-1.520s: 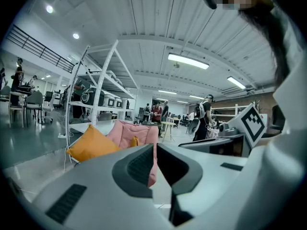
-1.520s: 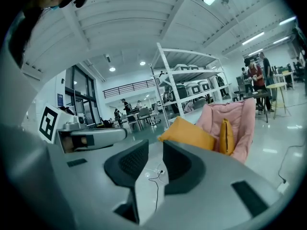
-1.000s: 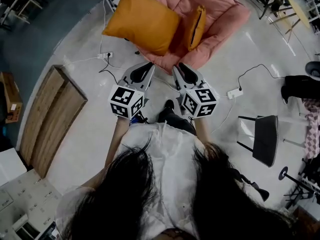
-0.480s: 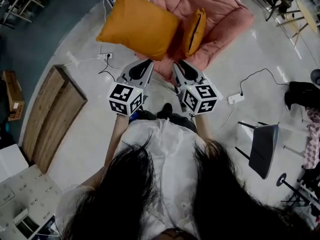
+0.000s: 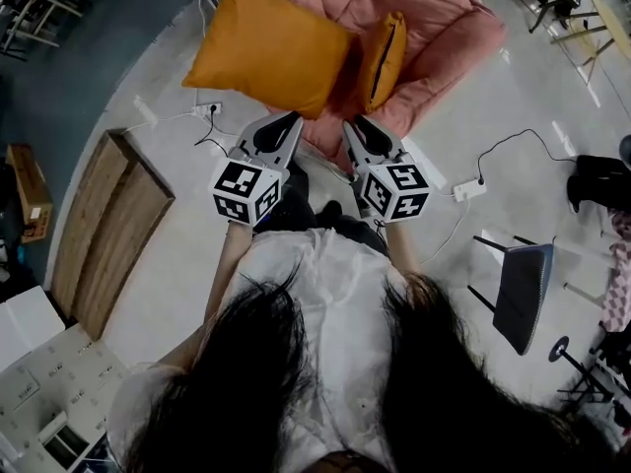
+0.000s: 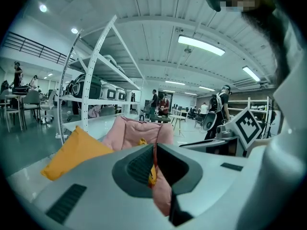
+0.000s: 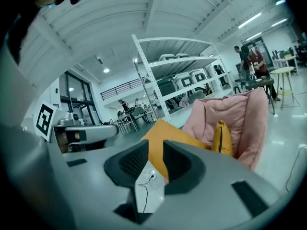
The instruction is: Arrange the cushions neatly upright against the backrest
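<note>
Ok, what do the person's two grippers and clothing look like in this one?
The left gripper and right gripper both have pale grey moulded bodies that taper to dark grey ribbed pads. Each carries a cube with black-and-white square markers at its rear. The person wears a white top with the forearms uncovered.

The person wears a white short-sleeved top [image 5: 315,274], and long dark hair [image 5: 296,392] falls over both shoulders. The left gripper [image 5: 287,118] and the right gripper [image 5: 353,124] each have a smooth light-grey shell, with dark ribbed pads [image 7: 133,163] lining the jaws and dark slots on top. At the back of each sits a cube [image 5: 246,192] with black-and-white square markers.
</note>
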